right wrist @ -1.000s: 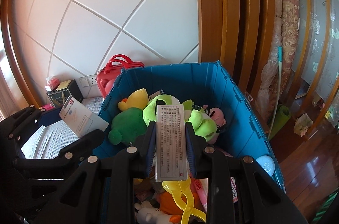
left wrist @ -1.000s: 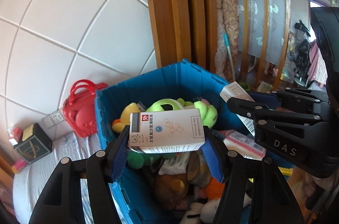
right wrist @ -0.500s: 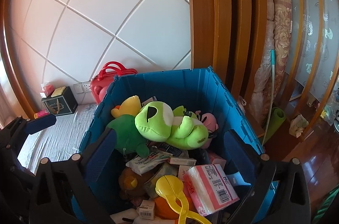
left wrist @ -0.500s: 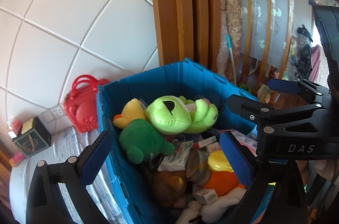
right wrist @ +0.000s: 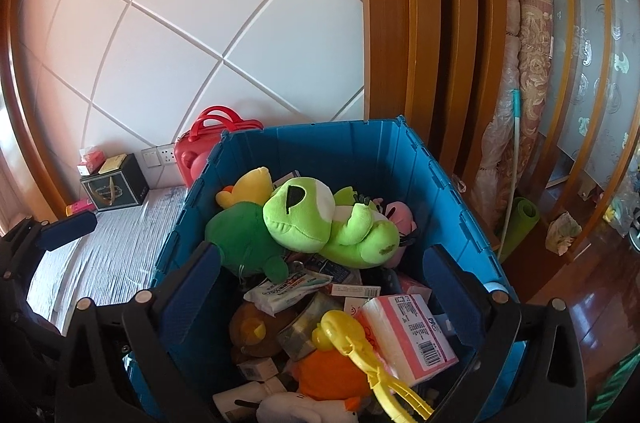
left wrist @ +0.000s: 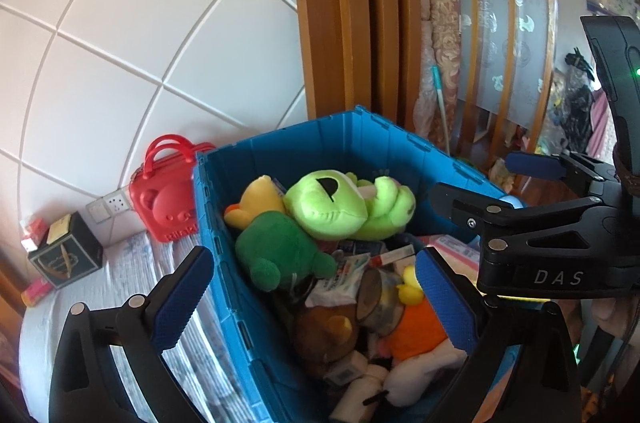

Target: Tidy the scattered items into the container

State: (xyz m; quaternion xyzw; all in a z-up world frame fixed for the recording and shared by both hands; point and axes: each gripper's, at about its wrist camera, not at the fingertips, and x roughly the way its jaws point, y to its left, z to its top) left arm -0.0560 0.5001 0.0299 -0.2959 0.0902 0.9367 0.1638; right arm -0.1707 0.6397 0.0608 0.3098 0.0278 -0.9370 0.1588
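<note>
Now both the left gripper (left wrist: pixel 312 297) and right gripper (right wrist: pixel 324 289) hang with jaws apart and empty over the heaped blue container (right wrist: pixel 332 147), so the pink pack (right wrist: pixel 408 331) beneath the right jaws could slide off the pile if nudged.

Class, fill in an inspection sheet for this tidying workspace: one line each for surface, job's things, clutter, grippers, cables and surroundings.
Surface: pale striped mattress-like surface, bare beside the crate.
Job's things: blue plastic crate heaped with a lime-green plush frog, dark green plush, yellow plush, pink barcoded pack, yellow plastic tongs, wipes packet.
Clutter: red bear-faced plastic case, black gift box, both outside the crate.
Grippers: left gripper and right gripper both wide open, empty, above the crate.
Cables: nothing seen.
Surroundings: white panelled wall, wooden frame, rolled carpet.
</note>
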